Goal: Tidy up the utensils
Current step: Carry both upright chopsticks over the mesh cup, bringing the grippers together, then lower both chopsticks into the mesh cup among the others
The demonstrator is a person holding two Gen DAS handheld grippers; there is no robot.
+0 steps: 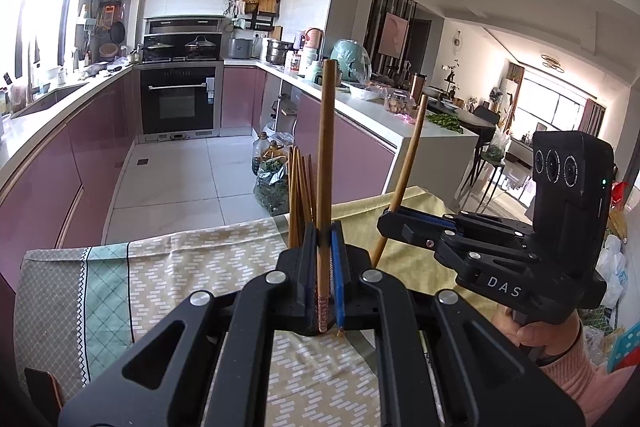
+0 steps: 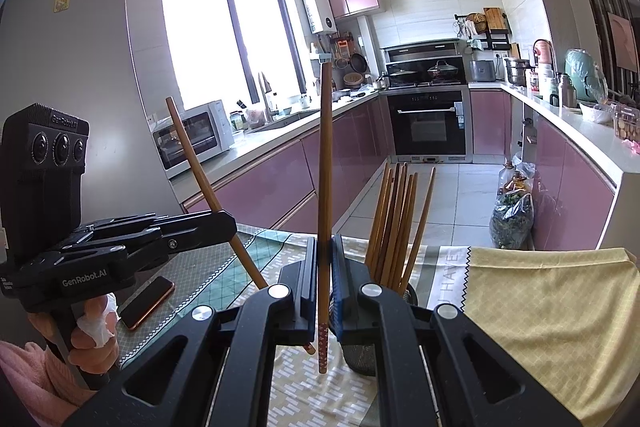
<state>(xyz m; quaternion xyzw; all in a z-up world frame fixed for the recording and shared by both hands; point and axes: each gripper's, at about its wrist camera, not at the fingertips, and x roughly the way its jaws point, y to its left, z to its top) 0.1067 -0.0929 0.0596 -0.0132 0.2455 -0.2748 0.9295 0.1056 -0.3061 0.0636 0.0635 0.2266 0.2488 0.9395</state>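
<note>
In the left wrist view, my left gripper (image 1: pixel 323 231) is shut on a brown chopstick (image 1: pixel 326 147) that stands nearly upright. To its right, my right gripper (image 1: pixel 385 221) is shut on a second chopstick (image 1: pixel 410 159) that leans right. The right wrist view shows the same from the other side. There my right gripper (image 2: pixel 324 241) clamps its upright chopstick (image 2: pixel 325 167), and my left gripper (image 2: pixel 231 223) holds the tilted one (image 2: pixel 200 171). A bunch of several chopsticks (image 2: pixel 396 223) stands in a dark mesh holder (image 2: pixel 362 361) just right of the right gripper.
A patterned tablecloth (image 1: pixel 180 267) covers the table, with a yellow cloth (image 2: pixel 552 307) on its right side. A phone (image 2: pixel 146 301) lies near the left hand. Beyond the table edge are the tiled floor, pink cabinets and bags of greens (image 2: pixel 512 219).
</note>
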